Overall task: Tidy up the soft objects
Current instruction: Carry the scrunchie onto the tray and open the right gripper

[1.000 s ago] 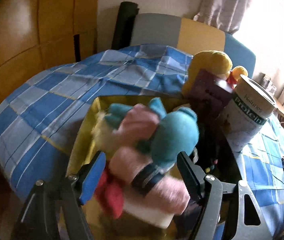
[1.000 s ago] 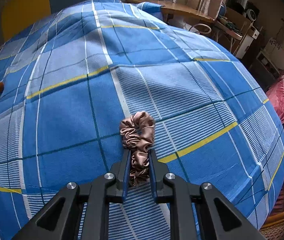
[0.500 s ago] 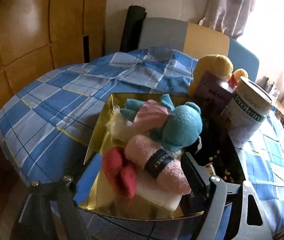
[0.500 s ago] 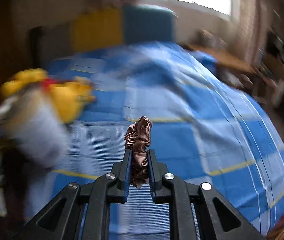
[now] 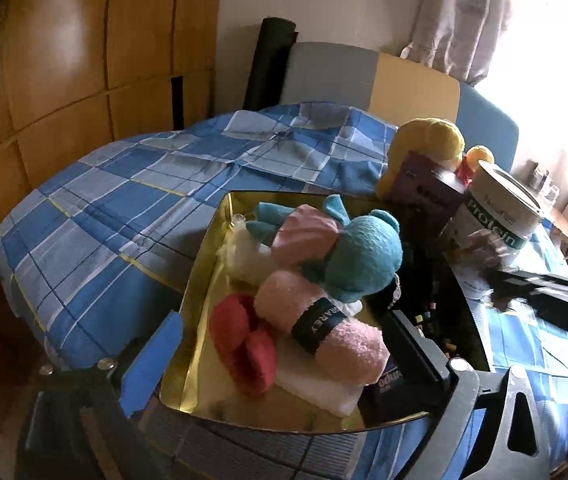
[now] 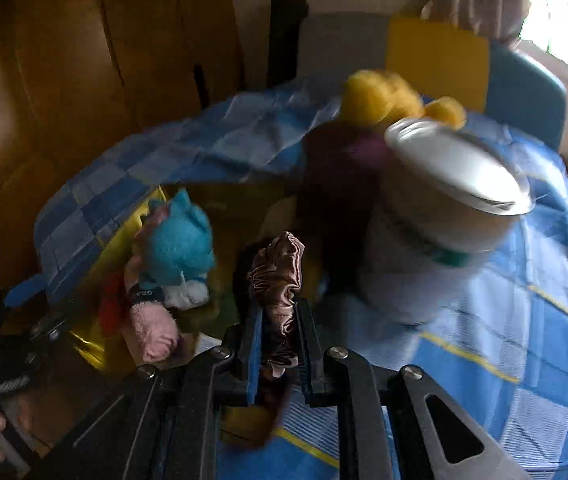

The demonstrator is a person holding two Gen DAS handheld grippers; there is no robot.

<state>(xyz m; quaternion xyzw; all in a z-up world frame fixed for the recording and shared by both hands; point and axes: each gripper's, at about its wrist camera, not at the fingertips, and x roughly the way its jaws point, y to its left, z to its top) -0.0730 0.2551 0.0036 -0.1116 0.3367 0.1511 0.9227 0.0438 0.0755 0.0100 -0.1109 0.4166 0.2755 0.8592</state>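
Observation:
A gold-lined box (image 5: 204,256) on the bed holds a teal plush (image 5: 359,252), a pink rolled towel (image 5: 323,320), a red soft item (image 5: 244,344) and white cloth. My left gripper (image 5: 284,344) is open and empty, its jaws on either side of the box's near end. My right gripper (image 6: 278,316) is shut on a brown satin scrunchie (image 6: 276,276) and holds it in the air over the box's right side. The box (image 6: 132,224) and teal plush (image 6: 180,240) also show in the right wrist view.
A white protein can (image 5: 499,216) and a dark purple carton (image 5: 423,188) stand right of the box, a yellow plush (image 5: 427,144) behind them. The blue checked bedspread (image 5: 124,208) spreads left. A wooden wardrobe (image 5: 64,60) stands beyond.
My right gripper has lifted the scrunchie off the bedspread and swung it left, to over the box. My left gripper has drawn back from the box and stays open.

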